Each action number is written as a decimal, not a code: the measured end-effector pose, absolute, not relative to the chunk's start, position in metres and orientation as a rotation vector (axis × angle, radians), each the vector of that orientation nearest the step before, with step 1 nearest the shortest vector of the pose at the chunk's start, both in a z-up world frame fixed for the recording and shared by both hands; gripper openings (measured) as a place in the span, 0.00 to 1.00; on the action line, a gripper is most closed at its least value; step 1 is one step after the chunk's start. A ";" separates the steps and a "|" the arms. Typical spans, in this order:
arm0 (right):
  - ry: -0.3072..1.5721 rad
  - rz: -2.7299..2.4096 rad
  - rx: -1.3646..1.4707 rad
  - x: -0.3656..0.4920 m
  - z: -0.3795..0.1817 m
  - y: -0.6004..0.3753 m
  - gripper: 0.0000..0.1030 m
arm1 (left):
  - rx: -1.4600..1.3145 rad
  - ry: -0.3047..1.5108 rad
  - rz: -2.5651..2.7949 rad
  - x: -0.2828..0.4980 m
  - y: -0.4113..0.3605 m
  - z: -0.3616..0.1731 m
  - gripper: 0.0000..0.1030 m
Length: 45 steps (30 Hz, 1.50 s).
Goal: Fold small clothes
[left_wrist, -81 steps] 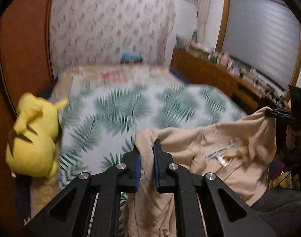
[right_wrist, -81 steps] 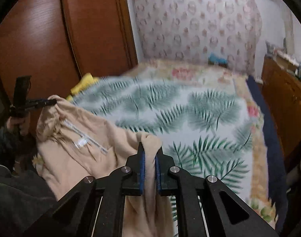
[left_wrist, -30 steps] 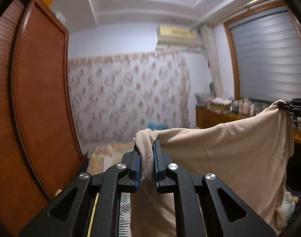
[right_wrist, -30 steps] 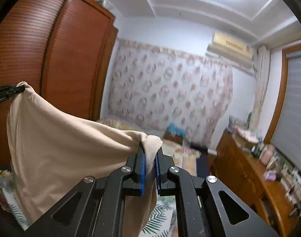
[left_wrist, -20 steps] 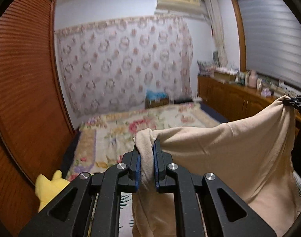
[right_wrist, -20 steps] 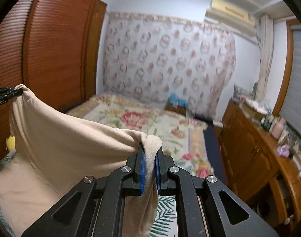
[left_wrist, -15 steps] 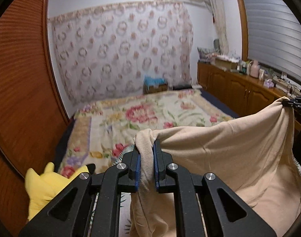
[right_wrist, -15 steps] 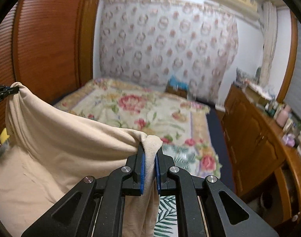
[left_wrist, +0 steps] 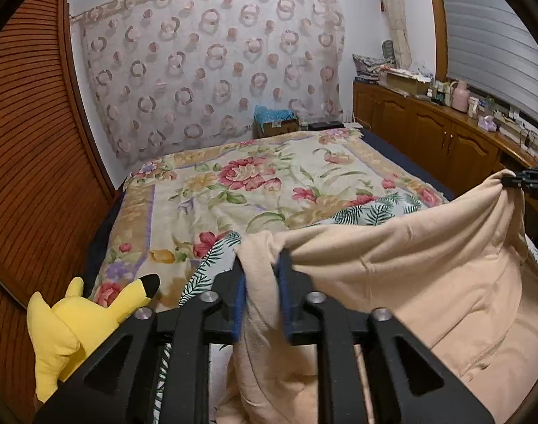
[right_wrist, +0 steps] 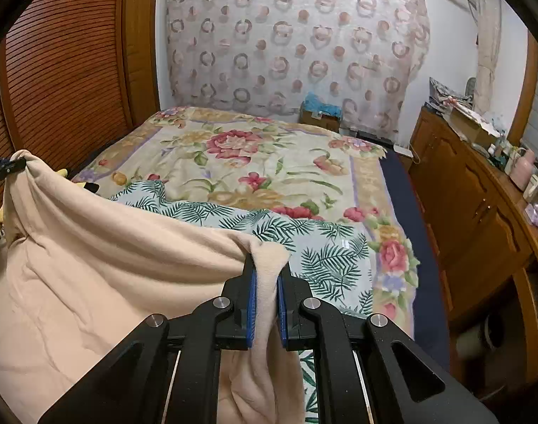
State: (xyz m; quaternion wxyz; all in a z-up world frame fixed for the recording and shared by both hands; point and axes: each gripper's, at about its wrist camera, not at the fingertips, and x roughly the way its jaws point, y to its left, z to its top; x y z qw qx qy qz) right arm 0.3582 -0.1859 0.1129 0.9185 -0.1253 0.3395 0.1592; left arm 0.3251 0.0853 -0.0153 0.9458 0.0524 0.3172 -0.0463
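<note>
My left gripper (left_wrist: pixel 262 295) at the bottom of its frame is matte black with triangular cutouts, four silver screws in a row and blue pads (left_wrist: pixel 239 300). My right gripper (right_wrist: pixel 266 298) looks the same: black arms, silver screws, blue pads (right_wrist: pixel 251 304).

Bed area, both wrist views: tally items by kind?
Peach garment: 1
Yellow plush toy: 1
Bed covers: 2, floral blanket and palm-leaf sheet
Grippers: 2, left gripper and right gripper, both at the garment's corners
Total: 6
</note>
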 end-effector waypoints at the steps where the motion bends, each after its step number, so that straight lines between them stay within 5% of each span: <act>1: 0.700 0.332 -0.250 0.353 0.116 -0.186 0.11 | 0.102 0.650 -0.098 0.323 0.086 -0.015 0.31; 8: 0.721 0.340 -0.217 0.312 0.119 -0.195 0.52 | 0.049 0.698 -0.147 0.298 0.104 -0.031 0.52; 22: 0.867 0.371 -0.094 0.266 0.095 -0.225 0.53 | 0.068 0.795 -0.098 0.257 0.111 -0.071 0.54; 38: 0.898 0.354 -0.044 0.312 0.084 -0.227 0.53 | -0.019 0.894 -0.107 0.272 0.120 -0.095 0.51; 45: 0.879 0.337 -0.091 0.319 0.069 -0.216 0.46 | -0.006 0.843 -0.104 0.285 0.118 -0.085 0.30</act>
